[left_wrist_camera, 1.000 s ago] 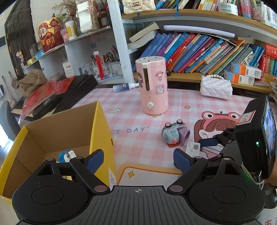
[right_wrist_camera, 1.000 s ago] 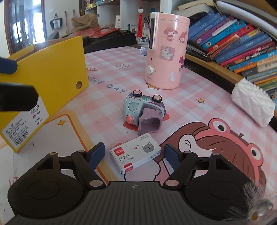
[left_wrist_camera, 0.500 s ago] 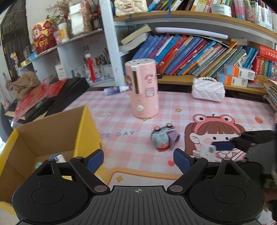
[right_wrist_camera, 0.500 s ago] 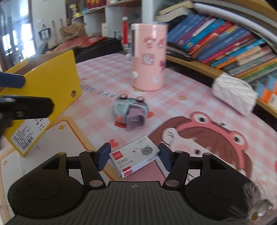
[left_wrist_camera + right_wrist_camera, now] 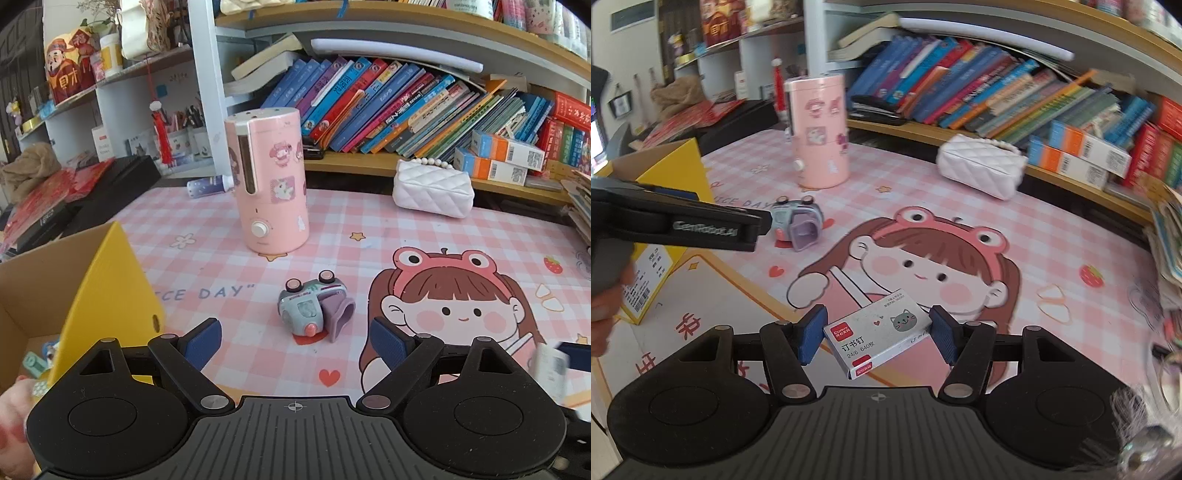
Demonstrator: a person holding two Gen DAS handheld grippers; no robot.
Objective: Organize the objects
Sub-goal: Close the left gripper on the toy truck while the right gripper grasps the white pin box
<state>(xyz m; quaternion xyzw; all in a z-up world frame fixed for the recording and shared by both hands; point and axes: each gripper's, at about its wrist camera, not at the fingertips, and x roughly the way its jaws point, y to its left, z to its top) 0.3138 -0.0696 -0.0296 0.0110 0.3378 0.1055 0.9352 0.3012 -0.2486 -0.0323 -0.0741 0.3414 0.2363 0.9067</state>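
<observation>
A: Moved since a second ago: staple box (image 5: 877, 334), off the mat, now clamped between my right gripper (image 5: 875, 338) pads, whose jaws just closed.

B: Left gripper (image 5: 295, 341)?

A: Spread wide, empty, near toy car (image 5: 314, 312).

B: Step?

A: Carrying. Next I'd swing left over the yellow box (image 5: 670, 177), then release.

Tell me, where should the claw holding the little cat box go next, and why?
Probably sideways toward the yellow cardboard box. The right gripper has just closed on the staple box, which looks lifted off the pink mat. The yellow cardboard box is open and already holds small things, so it seems the place to drop it. The left gripper is open and empty.
</observation>
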